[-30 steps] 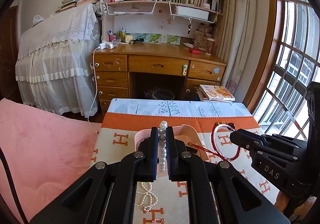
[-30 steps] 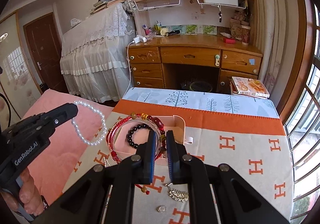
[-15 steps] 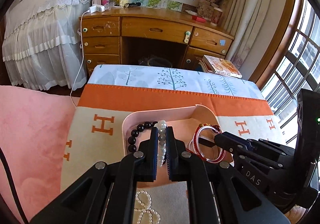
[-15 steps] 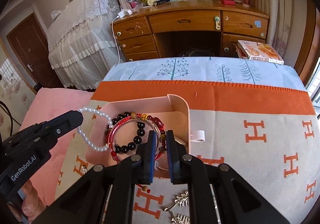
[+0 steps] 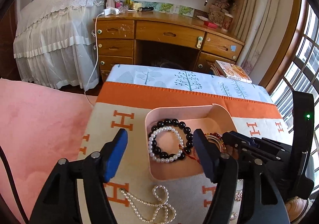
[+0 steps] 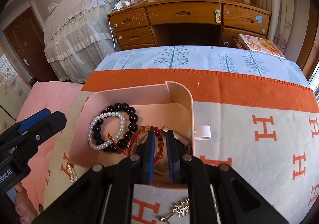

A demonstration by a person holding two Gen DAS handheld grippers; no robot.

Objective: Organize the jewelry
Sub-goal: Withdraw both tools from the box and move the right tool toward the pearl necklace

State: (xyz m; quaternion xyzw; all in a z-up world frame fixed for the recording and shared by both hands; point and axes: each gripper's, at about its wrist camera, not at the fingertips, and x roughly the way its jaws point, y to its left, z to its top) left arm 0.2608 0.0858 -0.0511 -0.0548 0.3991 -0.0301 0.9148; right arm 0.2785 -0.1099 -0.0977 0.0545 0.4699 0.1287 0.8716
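Jewelry is lying in a pink tray (image 5: 220, 111) on the orange-and-cream blanket (image 5: 139, 96). From the left wrist, the left gripper (image 5: 159, 152) is hovering with jaws apart, having just been opening, nothing between them; the white pearl bracelet (image 5: 165, 144) is resting over the black bead bracelet (image 5: 173, 123). A pearl necklace (image 5: 151, 206) is lying outside the tray. From the right wrist, the right gripper (image 6: 160, 144) is clamping the red beaded bracelet (image 6: 153, 129) inside the tray.

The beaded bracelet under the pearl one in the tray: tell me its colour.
Glossy black; the black bead bracelet shows best in the right wrist view, beneath the pearl bracelet.
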